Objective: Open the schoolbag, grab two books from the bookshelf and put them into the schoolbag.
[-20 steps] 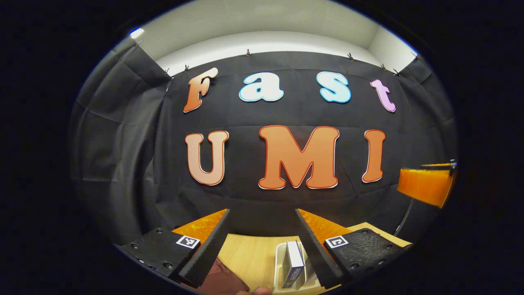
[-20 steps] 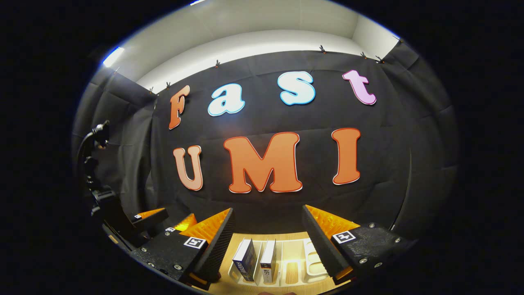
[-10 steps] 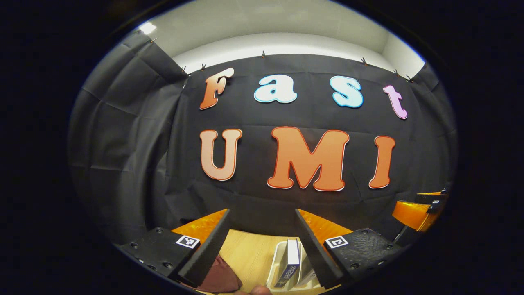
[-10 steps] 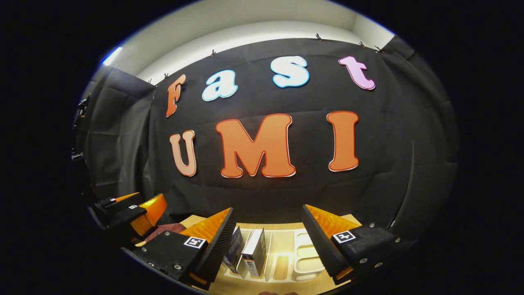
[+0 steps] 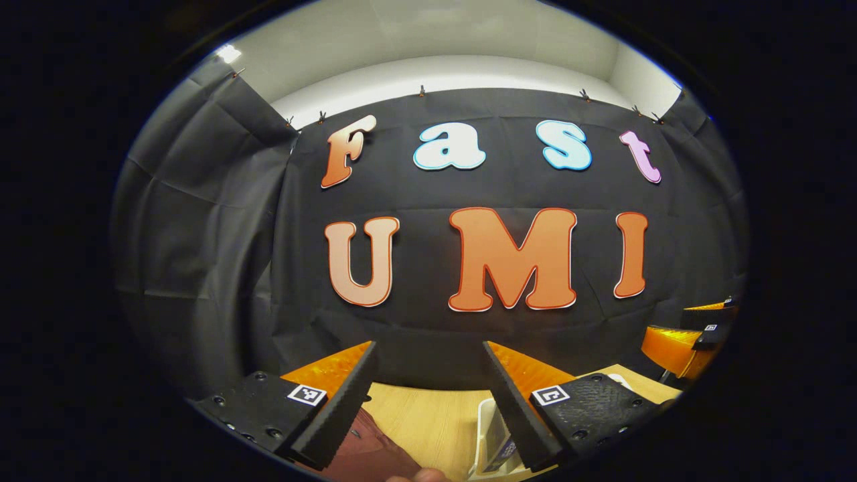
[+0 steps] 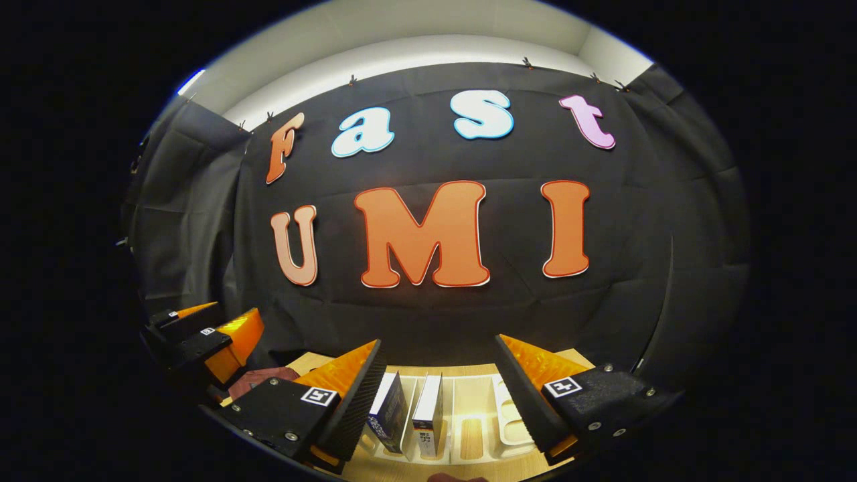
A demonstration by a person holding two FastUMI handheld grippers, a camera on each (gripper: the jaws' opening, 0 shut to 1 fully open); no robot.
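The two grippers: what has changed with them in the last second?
The left gripper has come down low beside the right gripper, near the schoolbag. Both remain open and empty. The two books still stand in the rack, and the table looks as before.

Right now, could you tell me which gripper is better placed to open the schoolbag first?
Left, probably. The left gripper has the dark red schoolbag just below its open jaws, whereas the right gripper faces the books in the white rack, with the bag off to its side.
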